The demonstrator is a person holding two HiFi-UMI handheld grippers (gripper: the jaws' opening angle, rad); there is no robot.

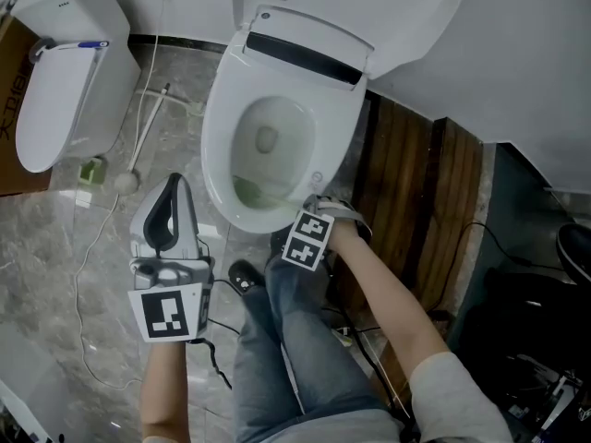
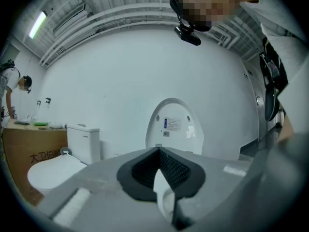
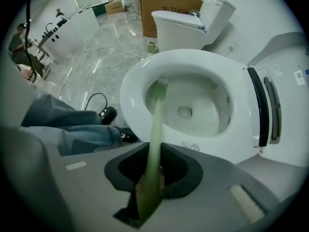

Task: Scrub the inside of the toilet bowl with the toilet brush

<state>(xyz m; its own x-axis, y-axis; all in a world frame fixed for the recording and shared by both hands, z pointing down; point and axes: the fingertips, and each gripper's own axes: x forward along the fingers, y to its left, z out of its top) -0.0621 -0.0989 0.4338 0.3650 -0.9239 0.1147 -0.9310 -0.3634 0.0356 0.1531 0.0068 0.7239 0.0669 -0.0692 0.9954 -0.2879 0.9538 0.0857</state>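
A white toilet (image 1: 277,109) stands with its lid up; its bowl (image 3: 193,105) is open below me. The green toilet brush (image 3: 155,124) runs from my right gripper (image 3: 152,166) down into the bowl. Its bristle head (image 3: 161,83) rests against the near inner wall, showing as a green patch (image 1: 249,190) in the head view. My right gripper (image 1: 309,233) hovers at the bowl's front rim, shut on the brush handle. My left gripper (image 1: 170,197) hangs to the left of the toilet, off the bowl, jaws together and holding nothing; the left gripper (image 2: 159,173) points at the raised lid (image 2: 174,127).
A second white toilet (image 1: 60,90) stands at the left with a cardboard box (image 3: 169,4) behind it. A white cable (image 1: 92,247) trails over the marble floor. Dark wooden boards (image 1: 416,183) lie right of the toilet. The person's jeans leg (image 1: 286,340) and black shoe (image 1: 245,275) are at the bowl's front.
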